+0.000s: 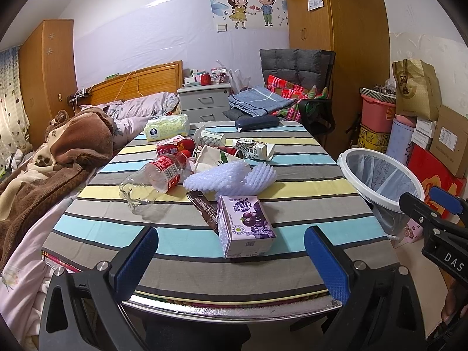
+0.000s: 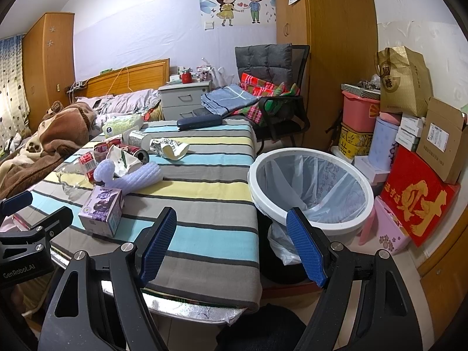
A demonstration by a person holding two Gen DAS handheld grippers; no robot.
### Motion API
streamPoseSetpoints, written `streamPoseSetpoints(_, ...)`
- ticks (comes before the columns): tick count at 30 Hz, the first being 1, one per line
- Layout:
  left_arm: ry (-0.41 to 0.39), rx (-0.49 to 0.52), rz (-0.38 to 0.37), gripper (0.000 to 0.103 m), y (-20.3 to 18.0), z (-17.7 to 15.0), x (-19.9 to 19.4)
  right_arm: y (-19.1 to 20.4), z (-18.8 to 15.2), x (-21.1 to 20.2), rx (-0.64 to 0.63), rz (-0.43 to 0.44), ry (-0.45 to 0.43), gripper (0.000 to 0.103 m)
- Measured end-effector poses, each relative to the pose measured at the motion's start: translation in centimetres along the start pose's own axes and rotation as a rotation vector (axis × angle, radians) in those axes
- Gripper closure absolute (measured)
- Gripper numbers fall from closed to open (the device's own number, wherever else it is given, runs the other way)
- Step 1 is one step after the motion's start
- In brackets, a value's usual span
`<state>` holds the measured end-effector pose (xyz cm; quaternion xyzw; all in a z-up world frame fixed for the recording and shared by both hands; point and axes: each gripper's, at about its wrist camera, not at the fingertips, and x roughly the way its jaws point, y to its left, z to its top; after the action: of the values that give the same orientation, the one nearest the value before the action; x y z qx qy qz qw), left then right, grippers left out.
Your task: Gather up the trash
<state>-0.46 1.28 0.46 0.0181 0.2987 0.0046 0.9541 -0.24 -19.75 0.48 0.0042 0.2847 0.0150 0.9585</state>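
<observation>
Your left gripper gapes wide and empty at lower centre, the purple milk carton just beyond its fingertips on the striped table. Your right gripper is equally wide, the lined bin centre-right behind it.
</observation>
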Motion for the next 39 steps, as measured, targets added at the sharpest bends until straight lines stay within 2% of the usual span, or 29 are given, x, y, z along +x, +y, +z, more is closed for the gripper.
streamPoseSetpoints(18,0.03,-0.02,-0.005,0.001,2.0,0.3,1.3,0.6,0.3,1.1,0.001,0.013,0.021,0.024)
streamPoseSetpoints(22,0.078,-0.019,0.0,0.001,4.2,0.0,2.8,2.1,0.2,1.9,-0.006,0.055,0.033,0.024)
streamPoseSetpoints(25,0.098,-0.062,-0.014,0.001,6.4,-0.2,3.6,4.0,0.1,2.8,-0.038,0.088,0.049,0.024)
streamPoseSetpoints(30,0.1,-0.114,-0.013,0.001,10.0,-0.1,4.5,7.1,-0.1,4.2,-0.065,0.164,0.093,0.024)
streamPoseSetpoints(35,0.114,-0.101,0.009,0.001,12.8,0.4,5.7,9.8,-0.1,5.3,-0.048,0.275,0.104,0.024)
streamPoseSetpoints(39,0.127,-0.116,0.005,0.001,14.9,1.0,7.1,12.0,-0.1,6.4,-0.061,0.305,0.138,0.024)
